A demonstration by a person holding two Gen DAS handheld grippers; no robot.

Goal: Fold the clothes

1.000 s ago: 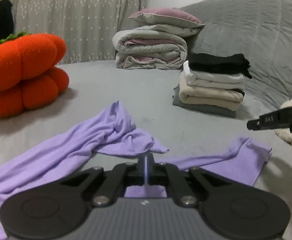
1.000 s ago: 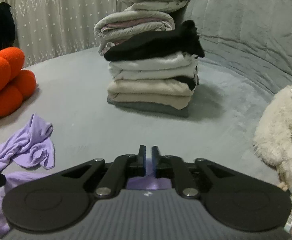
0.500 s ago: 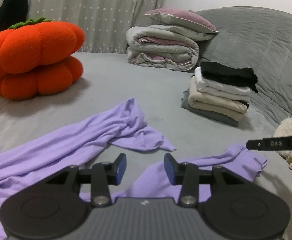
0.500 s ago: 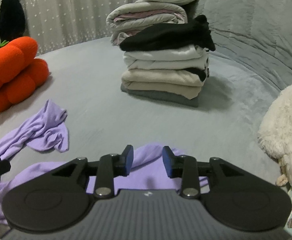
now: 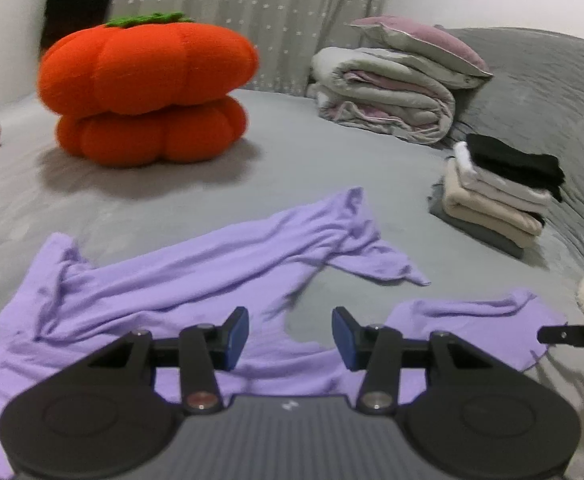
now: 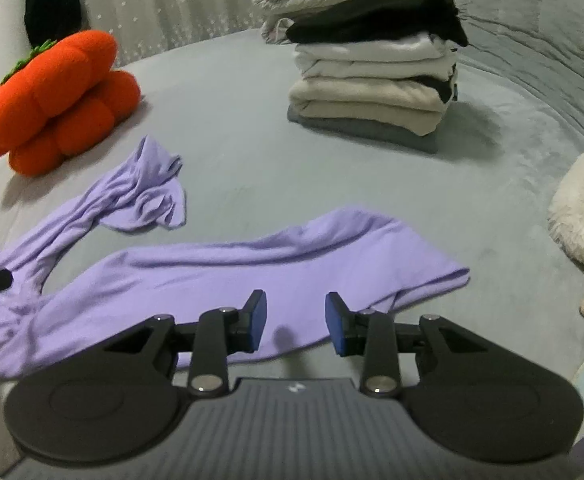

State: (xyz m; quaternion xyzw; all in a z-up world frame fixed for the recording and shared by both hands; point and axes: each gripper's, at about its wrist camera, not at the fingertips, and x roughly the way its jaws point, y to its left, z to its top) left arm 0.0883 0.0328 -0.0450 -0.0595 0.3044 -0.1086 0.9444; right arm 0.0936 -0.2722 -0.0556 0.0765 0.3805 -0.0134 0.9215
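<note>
Grey bed (image 5: 292, 168) under a dotted curtain (image 5: 252, 12).

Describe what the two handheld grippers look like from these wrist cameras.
The left gripper and right gripper look identical: matte black linkage arms with silver pivot screws, blue pads on the fingertips, two round black discs flanking a ribbed grey body with a small white logo. A black finger lettered "DAS" shows at the left view's edge.
</note>
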